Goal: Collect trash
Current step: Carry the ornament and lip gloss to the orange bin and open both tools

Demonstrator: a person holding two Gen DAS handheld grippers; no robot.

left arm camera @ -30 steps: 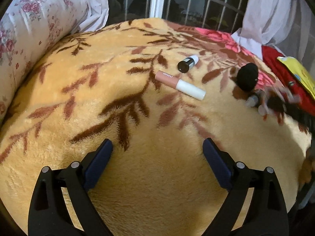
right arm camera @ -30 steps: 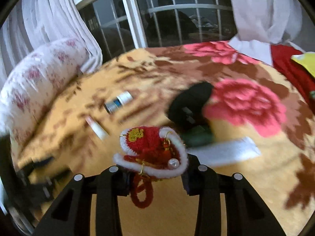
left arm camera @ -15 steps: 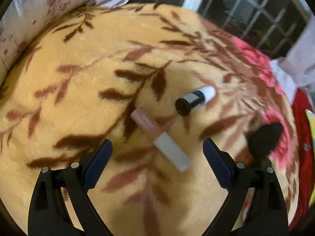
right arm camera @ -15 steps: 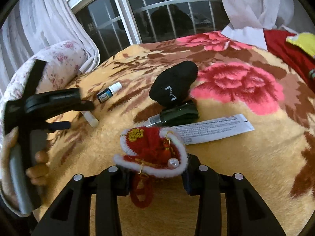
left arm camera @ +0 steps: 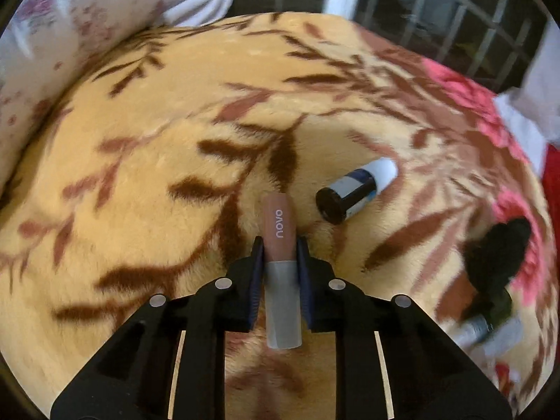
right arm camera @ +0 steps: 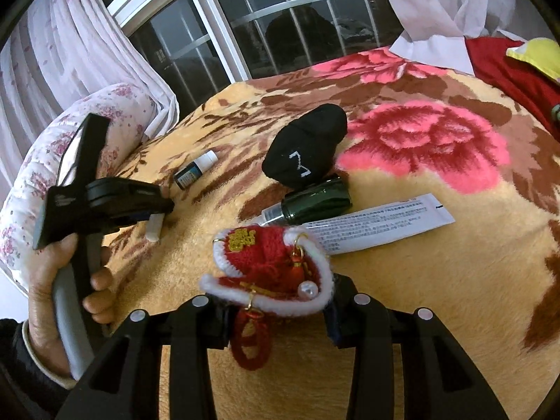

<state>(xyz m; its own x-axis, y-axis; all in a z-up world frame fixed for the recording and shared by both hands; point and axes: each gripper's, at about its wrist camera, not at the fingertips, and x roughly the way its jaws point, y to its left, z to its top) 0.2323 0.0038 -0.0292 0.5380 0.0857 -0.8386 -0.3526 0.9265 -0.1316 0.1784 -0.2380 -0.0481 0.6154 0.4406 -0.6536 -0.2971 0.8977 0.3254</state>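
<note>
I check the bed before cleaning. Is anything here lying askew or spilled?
Nothing is spilled. The small dropper bottle, the green spray bottle and a flat tube lie tipped on the blanket, beside a black sock.

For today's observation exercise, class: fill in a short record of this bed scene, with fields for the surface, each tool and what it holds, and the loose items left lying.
surface: plush yellow blanket with brown leaves and pink roses
left tool: shut on brown-and-grey lip-gloss tube
right tool: shut on red knitted pouch with white trim
loose items: small dark dropper bottle with white cap; black sock; dark green spray bottle; white printed paper strip
</note>
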